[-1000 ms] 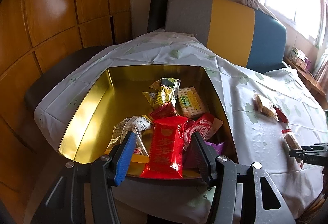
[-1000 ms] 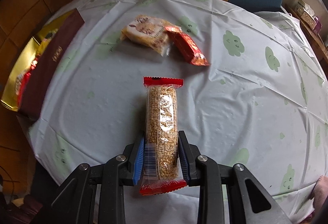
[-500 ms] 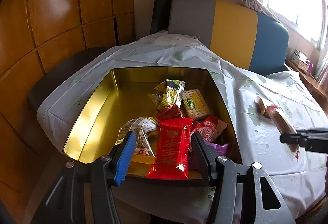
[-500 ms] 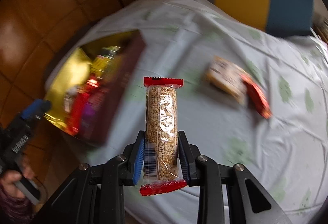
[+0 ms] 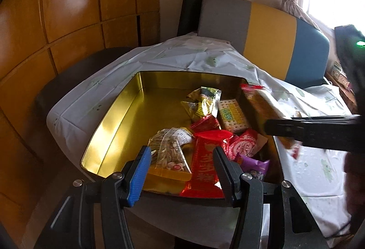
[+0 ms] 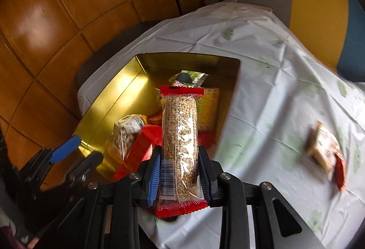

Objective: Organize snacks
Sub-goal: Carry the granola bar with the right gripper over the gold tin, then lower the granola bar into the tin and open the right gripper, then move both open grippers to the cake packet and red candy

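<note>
A gold tin box (image 5: 118,116) (image 6: 109,110) sits at the table's left edge with several snack packets (image 5: 205,135) piled in its near right part. My right gripper (image 6: 179,171) is shut on a clear grain bar with red ends (image 6: 180,135) and holds it above the box's near right side; bar and gripper also show blurred in the left wrist view (image 5: 262,107). My left gripper (image 5: 182,171) is open and empty, hovering at the box's near rim; it shows in the right wrist view (image 6: 75,155).
A white cloth with green prints (image 6: 262,80) covers the table. A pale snack packet (image 6: 321,148) and a red packet (image 6: 340,171) lie on the cloth to the right. A grey, yellow and blue sofa (image 5: 269,32) stands behind, with wooden wall panels (image 5: 57,21) to the left.
My right gripper has lifted the grain bar off the cloth and swung it left over the box. My left gripper has stayed open at the box's near rim.
</note>
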Demonstrator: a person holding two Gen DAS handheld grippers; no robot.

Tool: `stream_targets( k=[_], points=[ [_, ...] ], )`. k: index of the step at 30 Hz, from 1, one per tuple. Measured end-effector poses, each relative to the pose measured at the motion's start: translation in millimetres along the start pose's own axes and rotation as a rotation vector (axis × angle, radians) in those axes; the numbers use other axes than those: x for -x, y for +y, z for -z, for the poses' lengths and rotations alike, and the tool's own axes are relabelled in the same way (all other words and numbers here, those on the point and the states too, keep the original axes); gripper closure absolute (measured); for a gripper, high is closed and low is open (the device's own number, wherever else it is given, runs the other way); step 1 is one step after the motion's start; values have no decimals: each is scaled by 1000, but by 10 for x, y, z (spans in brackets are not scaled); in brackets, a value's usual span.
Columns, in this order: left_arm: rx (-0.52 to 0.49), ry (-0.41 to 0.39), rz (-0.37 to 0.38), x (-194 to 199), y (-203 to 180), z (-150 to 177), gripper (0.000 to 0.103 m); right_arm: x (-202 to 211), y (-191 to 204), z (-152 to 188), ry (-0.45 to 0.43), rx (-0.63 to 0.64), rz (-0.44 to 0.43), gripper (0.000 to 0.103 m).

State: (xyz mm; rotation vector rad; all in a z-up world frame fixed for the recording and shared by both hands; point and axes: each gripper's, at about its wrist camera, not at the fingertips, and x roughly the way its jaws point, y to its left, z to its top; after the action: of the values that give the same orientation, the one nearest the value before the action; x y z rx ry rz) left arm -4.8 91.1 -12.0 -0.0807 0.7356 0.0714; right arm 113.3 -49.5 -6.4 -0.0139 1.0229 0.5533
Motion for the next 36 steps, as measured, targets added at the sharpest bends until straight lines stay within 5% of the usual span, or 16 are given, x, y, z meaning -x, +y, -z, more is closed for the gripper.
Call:
stream_targets(
  k=[8, 21, 29, 36],
  points=[
    [16, 22, -10, -87, 87, 26, 46, -399, 71, -49, 57, 5, 26, 72],
    [8, 20, -4, -65, 38, 29, 46, -10, -94, 13, -55, -56, -15, 66],
    [-22, 9, 14, 7, -88, 13, 46, 351, -560, 224, -107, -149, 46, 66],
    [-71, 1, 48, 71, -271, -23, 46, 704, -1240, 522, -102, -232, 182, 66]
  ],
)
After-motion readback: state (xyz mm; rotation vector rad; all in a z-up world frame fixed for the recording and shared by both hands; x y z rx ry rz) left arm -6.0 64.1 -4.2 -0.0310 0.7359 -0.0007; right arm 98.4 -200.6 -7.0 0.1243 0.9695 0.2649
